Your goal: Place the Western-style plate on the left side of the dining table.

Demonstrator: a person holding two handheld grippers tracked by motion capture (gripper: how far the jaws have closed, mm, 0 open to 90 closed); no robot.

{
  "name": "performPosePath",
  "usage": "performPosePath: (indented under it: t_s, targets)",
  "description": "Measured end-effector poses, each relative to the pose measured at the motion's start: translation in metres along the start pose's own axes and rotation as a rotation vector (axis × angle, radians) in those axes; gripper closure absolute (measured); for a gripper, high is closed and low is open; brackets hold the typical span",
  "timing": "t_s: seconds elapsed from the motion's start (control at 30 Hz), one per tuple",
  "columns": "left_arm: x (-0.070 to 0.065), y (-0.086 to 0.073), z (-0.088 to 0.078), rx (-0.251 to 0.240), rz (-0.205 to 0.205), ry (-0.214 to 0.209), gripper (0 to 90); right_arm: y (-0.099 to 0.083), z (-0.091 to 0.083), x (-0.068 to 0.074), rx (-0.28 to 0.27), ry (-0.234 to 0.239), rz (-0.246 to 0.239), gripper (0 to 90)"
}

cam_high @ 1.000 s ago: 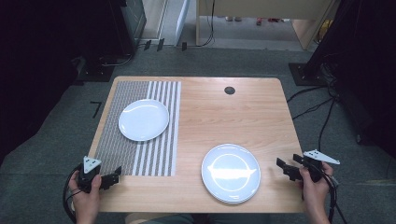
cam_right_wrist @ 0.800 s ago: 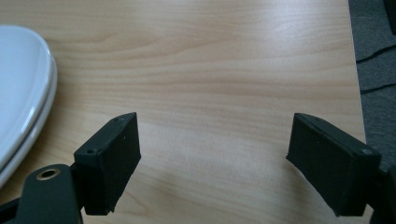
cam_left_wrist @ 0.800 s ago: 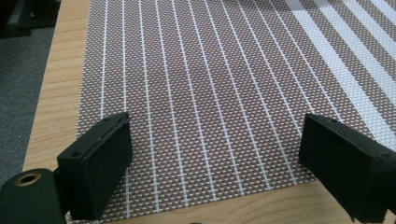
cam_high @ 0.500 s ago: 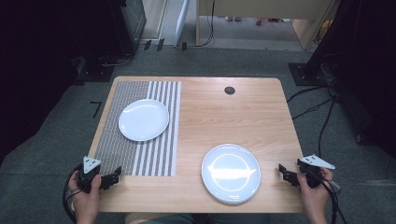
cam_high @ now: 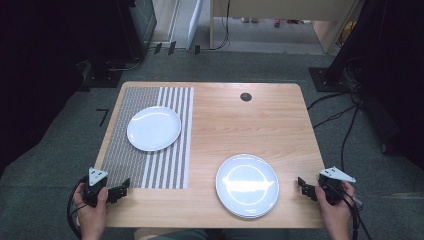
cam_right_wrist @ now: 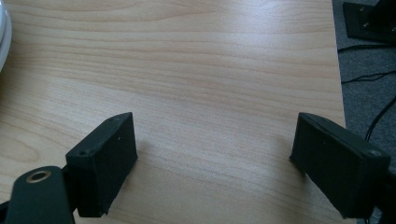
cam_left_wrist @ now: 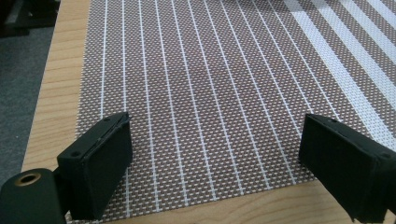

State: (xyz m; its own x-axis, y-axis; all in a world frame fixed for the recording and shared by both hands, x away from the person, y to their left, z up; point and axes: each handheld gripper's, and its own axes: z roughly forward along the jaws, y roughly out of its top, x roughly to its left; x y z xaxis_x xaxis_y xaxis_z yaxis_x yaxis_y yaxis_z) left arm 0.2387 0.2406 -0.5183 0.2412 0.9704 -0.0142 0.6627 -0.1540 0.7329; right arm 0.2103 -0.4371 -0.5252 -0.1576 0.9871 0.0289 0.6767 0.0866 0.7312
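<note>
Table point(cam_high: 280, 125): light wood, under both tongs.
Striped placemat point(cam_left_wrist: 210, 93): beneath the left gripper point(cam_left_wrist: 215, 158), jaws wide apart, holding nothing.
Stacked white plates point(cam_high: 247, 185): near the right gripper point(cam_high: 306, 187), on its left; jaws spread wide, empty, over bare wood.

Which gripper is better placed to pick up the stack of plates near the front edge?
Probably the right gripper: it is open beside the stack of plates. The left gripper is across the table, at the placemat.
</note>
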Motion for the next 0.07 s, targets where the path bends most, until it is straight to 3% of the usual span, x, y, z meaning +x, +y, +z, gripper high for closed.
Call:
performPosePath:
  t_s: [0.07]
  targets:
    - [-0.0004,0.0000,0.0002,0.000,0.001,0.002,9.9,0.0000,0.0001,0.0000,0.000,0.000,-0.001,13.7]
